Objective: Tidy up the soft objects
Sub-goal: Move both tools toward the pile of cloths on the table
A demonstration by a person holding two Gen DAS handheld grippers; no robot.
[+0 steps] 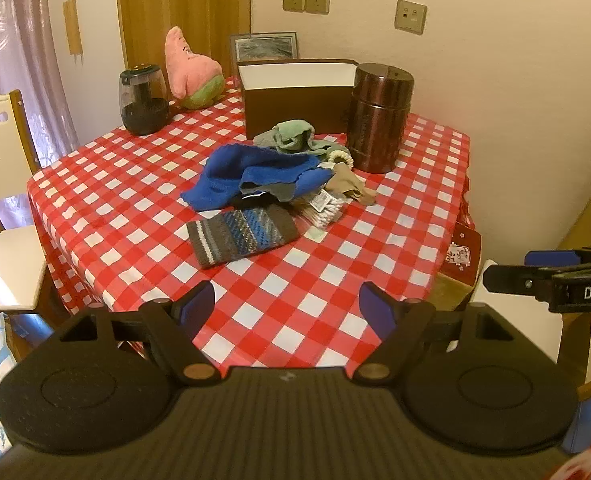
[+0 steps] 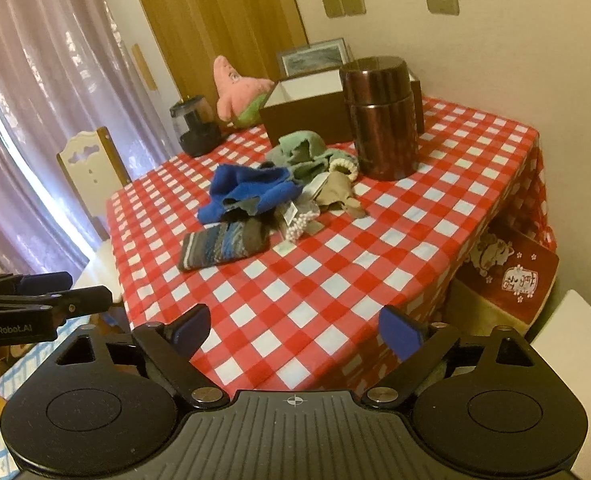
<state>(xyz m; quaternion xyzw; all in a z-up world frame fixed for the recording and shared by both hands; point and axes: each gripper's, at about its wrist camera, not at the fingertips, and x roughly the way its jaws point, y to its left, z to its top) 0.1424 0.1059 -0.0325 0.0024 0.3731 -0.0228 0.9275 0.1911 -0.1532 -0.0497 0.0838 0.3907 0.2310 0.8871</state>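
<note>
A heap of soft things lies mid-table: a blue cloth [image 1: 251, 176] [image 2: 251, 194], a striped knit piece [image 1: 241, 236] [image 2: 223, 246] at its near side, a green cloth [image 1: 295, 134] [image 2: 301, 150] behind, and a beige sock [image 1: 351, 186] [image 2: 341, 194] to the right. A pink starfish plush [image 1: 193, 70] [image 2: 241, 90] leans at the back left. An open brown box [image 1: 299, 92] [image 2: 307, 114] stands behind the heap. My left gripper [image 1: 287, 310] [image 2: 43, 290] is open over the table's near edge, well short of the heap. My right gripper [image 2: 295, 334] [image 1: 535, 276] is open too, nothing between its fingers.
A red-and-white checked cloth covers the table [image 1: 303, 300] [image 2: 315, 304]. A tall brown canister [image 1: 379, 116] [image 2: 383, 118] stands right of the box, a dark jar [image 1: 143, 100] [image 2: 195, 126] at back left. A white chair [image 1: 3, 216] [image 2: 91, 172] sits left; a red carton [image 2: 511, 280] under the right edge.
</note>
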